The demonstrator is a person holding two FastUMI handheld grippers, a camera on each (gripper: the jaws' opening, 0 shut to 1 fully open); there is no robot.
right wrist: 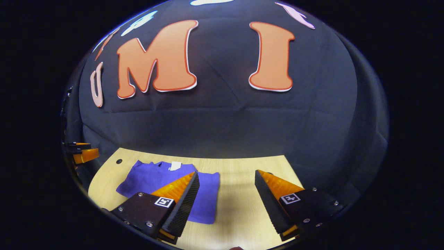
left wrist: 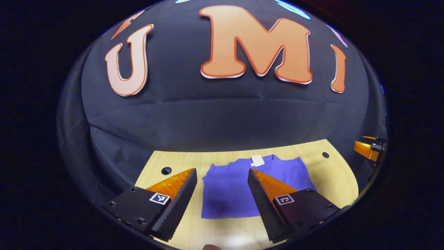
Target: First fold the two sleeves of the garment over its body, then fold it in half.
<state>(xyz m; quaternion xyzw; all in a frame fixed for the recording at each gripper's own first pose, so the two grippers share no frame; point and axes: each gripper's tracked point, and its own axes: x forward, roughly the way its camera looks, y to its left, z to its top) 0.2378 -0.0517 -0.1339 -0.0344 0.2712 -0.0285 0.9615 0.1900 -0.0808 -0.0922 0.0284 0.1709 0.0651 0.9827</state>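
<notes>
A purple garment (left wrist: 229, 189) lies folded into a compact rectangle on the wooden table (left wrist: 333, 173), with a white tag (left wrist: 257, 160) at its collar on the far edge. My left gripper (left wrist: 222, 177) hovers open above the garment's near part, nothing between its fingers. In the right gripper view the same garment (right wrist: 152, 177) lies to the left with its tag (right wrist: 175, 166). My right gripper (right wrist: 227, 180) is open above the bare table just right of the garment's edge. Each view catches the other gripper's tip at its side: the right gripper (left wrist: 368, 149) and the left gripper (right wrist: 81, 152).
The table has small round holes (left wrist: 166, 170) (left wrist: 325, 155) near its far corners. The black booth wall (left wrist: 222, 118) rises right behind the table's far edge. Bare wood lies right of the garment (right wrist: 249, 187).
</notes>
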